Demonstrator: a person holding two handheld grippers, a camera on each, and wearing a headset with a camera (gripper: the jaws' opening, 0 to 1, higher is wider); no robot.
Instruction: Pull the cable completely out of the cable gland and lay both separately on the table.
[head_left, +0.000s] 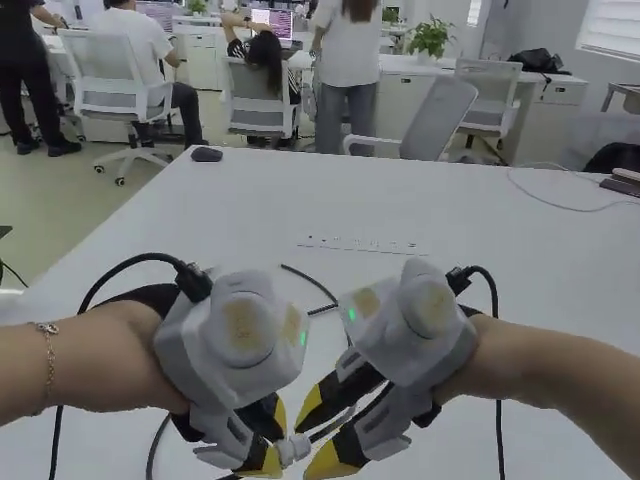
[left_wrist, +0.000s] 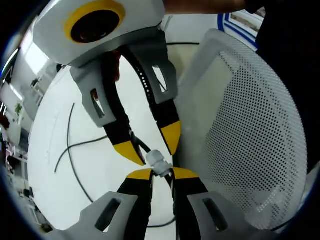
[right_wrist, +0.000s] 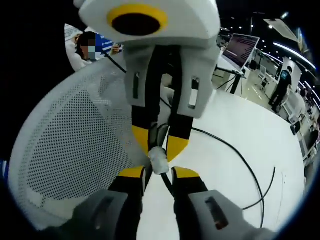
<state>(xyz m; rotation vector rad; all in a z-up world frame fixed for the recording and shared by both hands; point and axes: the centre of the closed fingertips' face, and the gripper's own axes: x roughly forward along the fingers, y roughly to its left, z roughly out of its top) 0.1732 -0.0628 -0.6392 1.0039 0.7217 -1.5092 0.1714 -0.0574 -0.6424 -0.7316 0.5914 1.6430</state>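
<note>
**Student:** Which step is shown?

**Tutor:** The pull-out, seemingly about to begin. Nearest the person, the left gripper (left_wrist: 162, 175) has its yellow-tipped jaws pressed onto the small white plastic cable gland (left_wrist: 159, 163), which is held in the air by the table's near edge. The right gripper (right_wrist: 159, 174) meets it tip to tip. Its jaws stand slightly apart either side of the thin black cable (right_wrist: 240, 157), just beside the gland. Whether they pinch it I cannot tell.

**Student:** And next?

**Tutor:** A firm grip on the cable, then a straight pull apart. The cable is not yet drawn out. Beyond, its free length trails across the flat white table (head_left: 420, 200).
</note>
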